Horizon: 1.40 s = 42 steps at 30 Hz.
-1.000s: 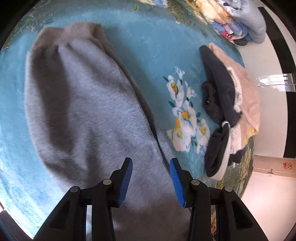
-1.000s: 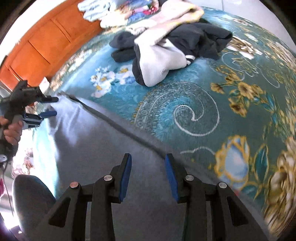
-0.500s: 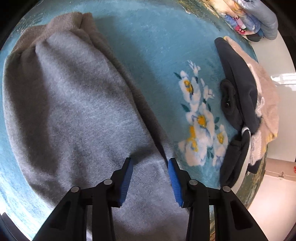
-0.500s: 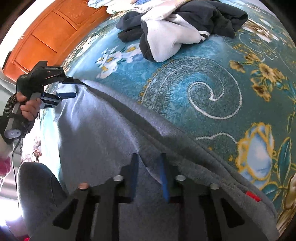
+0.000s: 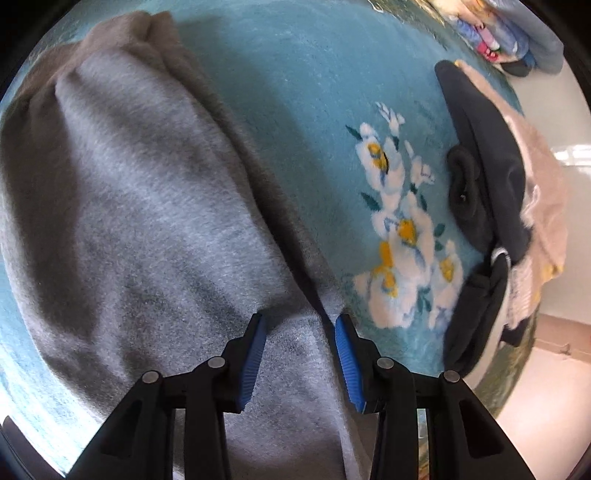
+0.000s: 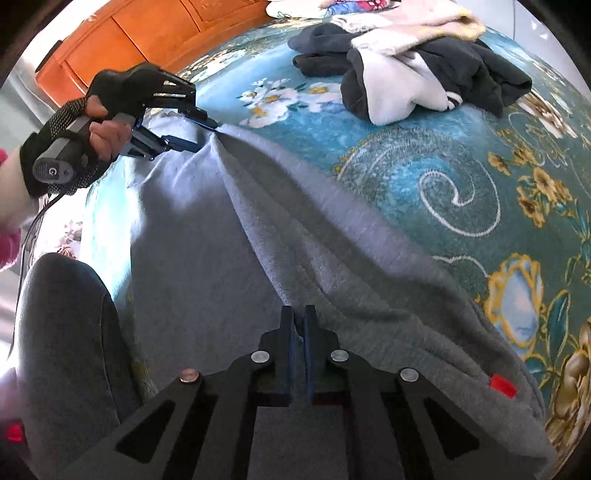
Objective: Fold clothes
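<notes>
A grey fleece garment (image 5: 140, 206) lies spread on a teal flowered blanket (image 5: 295, 96); it also shows in the right wrist view (image 6: 332, 266). My left gripper (image 5: 300, 325) is open, its blue pads either side of a fold at the garment's right edge. In the right wrist view the left gripper (image 6: 201, 134) sits at the garment's far corner, where the cloth is pulled up to a point. My right gripper (image 6: 298, 314) is shut on a ridge of the grey garment, which stretches taut between the two grippers.
A heap of dark, white and pink clothes (image 6: 406, 81) lies at the far side of the blanket, also in the left wrist view (image 5: 498, 206). An orange wooden headboard (image 6: 155, 33) stands behind. A grey-clad knee (image 6: 66, 332) is at the lower left. More folded textiles (image 5: 517, 33) lie beyond.
My right gripper closed on the grey garment and lifted a ridge of it. My left gripper moved forward to the garment's edge fold, jaws still open.
</notes>
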Tool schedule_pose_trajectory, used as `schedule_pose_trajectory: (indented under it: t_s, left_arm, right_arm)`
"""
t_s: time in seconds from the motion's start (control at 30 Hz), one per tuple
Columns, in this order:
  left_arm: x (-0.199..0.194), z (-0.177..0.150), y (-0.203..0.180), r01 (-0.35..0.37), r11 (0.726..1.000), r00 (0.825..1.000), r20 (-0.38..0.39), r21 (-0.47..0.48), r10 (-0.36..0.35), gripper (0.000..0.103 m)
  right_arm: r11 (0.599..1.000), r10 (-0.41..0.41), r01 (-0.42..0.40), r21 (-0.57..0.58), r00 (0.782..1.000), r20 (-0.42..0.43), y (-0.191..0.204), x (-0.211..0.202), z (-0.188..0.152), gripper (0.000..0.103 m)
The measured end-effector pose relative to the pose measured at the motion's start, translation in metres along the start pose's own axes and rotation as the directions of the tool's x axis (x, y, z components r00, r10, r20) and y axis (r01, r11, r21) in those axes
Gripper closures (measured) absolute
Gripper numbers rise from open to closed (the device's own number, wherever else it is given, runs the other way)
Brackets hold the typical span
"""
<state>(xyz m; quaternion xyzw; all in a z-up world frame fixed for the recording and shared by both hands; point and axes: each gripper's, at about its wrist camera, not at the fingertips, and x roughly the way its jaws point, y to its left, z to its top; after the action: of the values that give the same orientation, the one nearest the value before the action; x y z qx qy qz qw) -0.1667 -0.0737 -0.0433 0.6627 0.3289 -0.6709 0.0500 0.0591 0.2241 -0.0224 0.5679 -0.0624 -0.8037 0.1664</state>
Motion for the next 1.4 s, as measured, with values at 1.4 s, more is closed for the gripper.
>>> schedule_pose_trajectory:
  t_s: [1.4]
  left_arm:
    - [-0.026, -0.040, -0.053, -0.072, 0.989, 0.997, 0.039, 0.130, 0.067, 0.101]
  right_arm:
    - [0.997, -0.057, 0.055, 0.053, 0.997, 0.044, -0.018, -0.006, 0.029, 0.103]
